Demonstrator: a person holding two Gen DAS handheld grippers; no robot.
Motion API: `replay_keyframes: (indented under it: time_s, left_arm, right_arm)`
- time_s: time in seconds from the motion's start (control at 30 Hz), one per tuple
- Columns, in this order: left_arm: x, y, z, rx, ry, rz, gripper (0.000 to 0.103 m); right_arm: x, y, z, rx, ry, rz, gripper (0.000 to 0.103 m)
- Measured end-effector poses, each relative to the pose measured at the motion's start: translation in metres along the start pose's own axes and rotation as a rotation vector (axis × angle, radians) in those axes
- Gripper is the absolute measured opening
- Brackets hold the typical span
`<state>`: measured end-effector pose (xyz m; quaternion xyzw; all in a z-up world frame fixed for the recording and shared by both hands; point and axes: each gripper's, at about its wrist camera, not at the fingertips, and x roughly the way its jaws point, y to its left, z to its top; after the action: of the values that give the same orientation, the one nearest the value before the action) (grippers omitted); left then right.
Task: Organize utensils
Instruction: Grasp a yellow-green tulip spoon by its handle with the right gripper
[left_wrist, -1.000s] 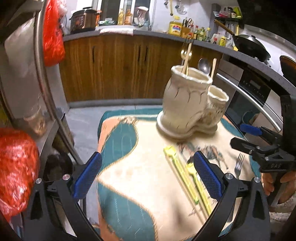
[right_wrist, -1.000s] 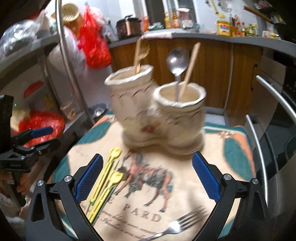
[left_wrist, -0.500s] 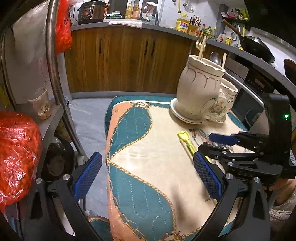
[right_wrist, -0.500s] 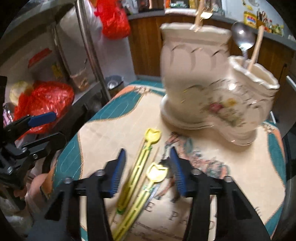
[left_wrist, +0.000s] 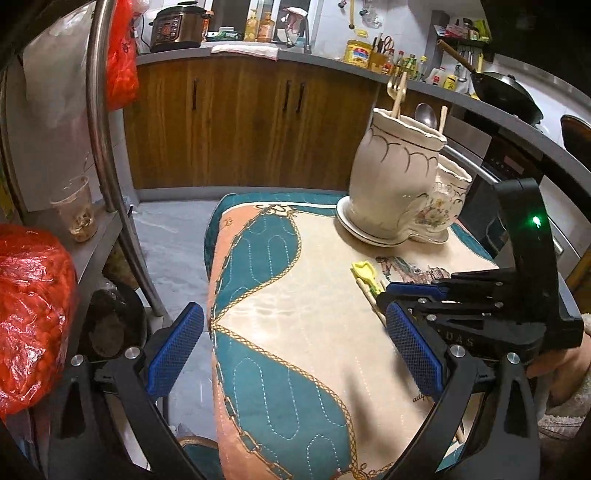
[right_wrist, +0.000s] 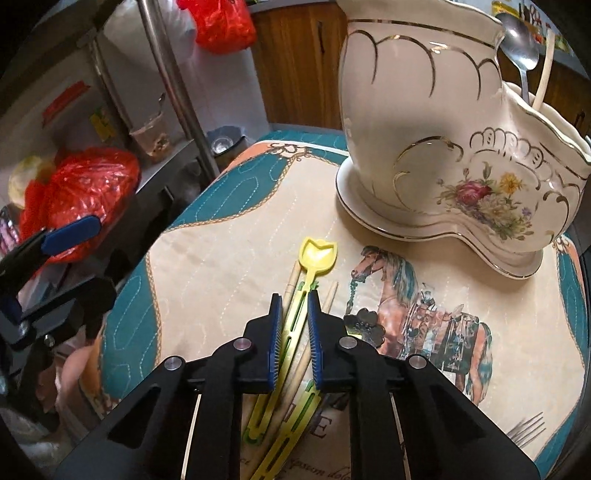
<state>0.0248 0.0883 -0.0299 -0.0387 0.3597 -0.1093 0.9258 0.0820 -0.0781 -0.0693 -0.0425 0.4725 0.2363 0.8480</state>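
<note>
**Yellow plastic between the blue pads**

Yellow plastic is what we have closed in on: the right gripper (right_wrist: 294, 325) has just been drawing its jaws in around the slotted stem of the upper yellow utensil (right_wrist: 309, 273). The pads sit narrowly apart on either side of the stem; we cannot tell that they press on it. We judge the stem was chosen because it is thin and lies flat, so a low, steep approach from above suits it. A second yellow utensil (right_wrist: 291, 428) lies partly under the fingers, and two wooden chopsticks (right_wrist: 330, 295) lie beside the stem, close enough to be caught in the same pinch.

Our left gripper (left_wrist: 295, 347) hangs idle with its jaws wide apart and nothing between them, held out over the table's near edge, probably to keep clear.

The ceramic holder (right_wrist: 436, 122), a two-pocket vessel, stands upright at the far side with a spoon (right_wrist: 519, 48) already in its lower pocket. A metal fork (right_wrist: 526, 434) waits near the right edge.

Everything rests on a quilted cloth (left_wrist: 280, 332) of teal, peach and cream with a horse print. Around it are wooden kitchen cabinets (left_wrist: 236, 122), a cluttered counter and red plastic bags (left_wrist: 29, 314).
</note>
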Motion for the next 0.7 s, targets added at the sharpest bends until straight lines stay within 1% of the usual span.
replay_keyframes:
  time_s: [0.13, 0.3, 0.37, 0.47, 0.53, 0.7]
  left_arm:
    - [-0.001, 0.000, 0.000, 0.000, -0.001, -0.009, 0.097]
    - [0.000, -0.002, -0.001, 0.001, 0.001, -0.015, 0.097]
    - [-0.001, -0.003, -0.001, 0.003, 0.000, -0.018, 0.097]
    - [-0.003, -0.004, -0.002, 0.005, -0.001, -0.017, 0.097]
    - [-0.002, -0.004, -0.002, 0.004, -0.002, -0.019, 0.097]
    - [-0.002, -0.001, -0.001, -0.005, 0.008, -0.009, 0.097]
  right_arm:
    - [0.003, -0.002, 0.002, 0.012, 0.010, -0.011, 0.015]
    - [0.011, 0.005, 0.009, 0.003, 0.027, -0.035, 0.016]
    - [0.014, 0.006, 0.011, 0.010, 0.040, -0.026, 0.022]
    - [0.019, 0.006, 0.010, 0.027, 0.054, -0.013, 0.022]
    - [0.019, 0.006, 0.009, 0.029, 0.046, -0.017, 0.019]
    - [0.012, 0.002, 0.007, 0.062, 0.021, 0.015, 0.014]
